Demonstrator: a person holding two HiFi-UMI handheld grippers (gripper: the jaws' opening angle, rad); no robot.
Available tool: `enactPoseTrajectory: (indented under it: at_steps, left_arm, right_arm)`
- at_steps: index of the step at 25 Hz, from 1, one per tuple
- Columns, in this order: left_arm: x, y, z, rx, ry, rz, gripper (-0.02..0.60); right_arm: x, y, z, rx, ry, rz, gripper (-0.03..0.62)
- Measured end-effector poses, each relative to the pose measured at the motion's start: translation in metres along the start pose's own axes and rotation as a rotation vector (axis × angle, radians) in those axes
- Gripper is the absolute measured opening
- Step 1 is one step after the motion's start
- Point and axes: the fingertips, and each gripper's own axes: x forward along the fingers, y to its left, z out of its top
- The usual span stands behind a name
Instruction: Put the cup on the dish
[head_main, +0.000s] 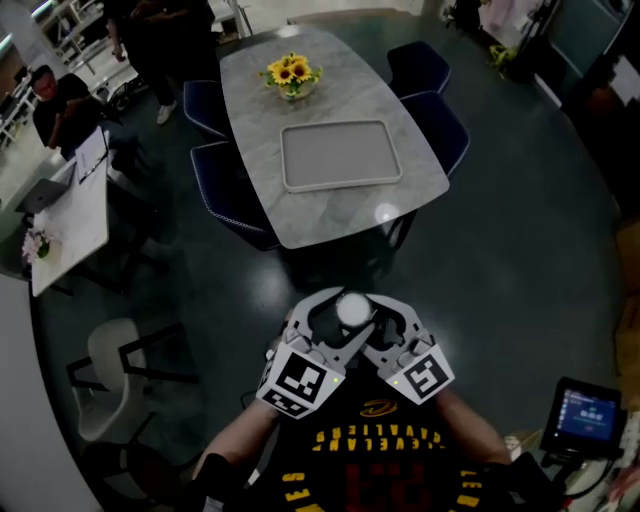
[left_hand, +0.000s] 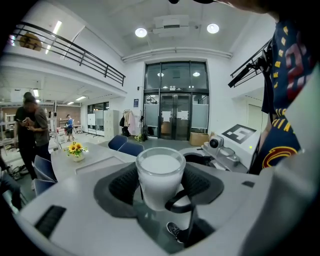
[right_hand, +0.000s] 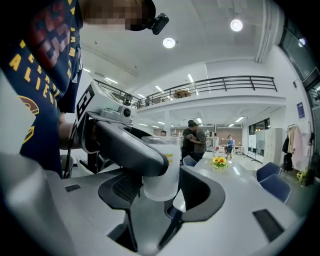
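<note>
A frosted white cup (head_main: 352, 308) hangs in the air close to the person's chest, well short of the table. My left gripper (head_main: 335, 318) and right gripper (head_main: 368, 318) meet on it from either side, each shut on the cup. In the left gripper view the cup (left_hand: 160, 176) stands upright between the black pads (left_hand: 122, 185). In the right gripper view the cup (right_hand: 159, 170) sits between the pads, with the left gripper's finger (right_hand: 131, 145) crossing in front. The dish, a grey rectangular tray (head_main: 342, 155), lies bare on the marble table (head_main: 330, 215) ahead.
A sunflower vase (head_main: 291, 75) stands on the table beyond the tray. Dark blue chairs (head_main: 432, 125) ring the table. A white desk (head_main: 70, 215) with people near it is at the left, a white chair (head_main: 105, 375) nearer, a tablet (head_main: 585, 415) at the lower right.
</note>
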Motion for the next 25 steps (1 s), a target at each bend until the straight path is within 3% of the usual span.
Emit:
enactPoseTrajectory:
  at_steps: [7, 14, 20, 25]
  left_arm:
    - [0.048, 0.038, 0.021, -0.014, -0.01, 0.053, 0.267]
    - [0.044, 0.04, 0.035, -0.04, -0.076, 0.079, 0.267]
    - [0.11, 0.067, 0.061, -0.053, -0.097, 0.124, 0.267]
    - [0.131, 0.075, 0.076, -0.076, -0.115, 0.166, 0.267]
  right_arm:
    - [0.019, -0.061, 0.001, 0.028, -0.061, 0.064, 0.233]
    - [0.018, -0.063, 0.009, 0.025, -0.087, 0.079, 0.23]
    - [0.019, -0.137, 0.004, 0.063, -0.095, 0.106, 0.23]
    - [0.019, -0.165, 0.003, 0.097, -0.103, 0.14, 0.23]
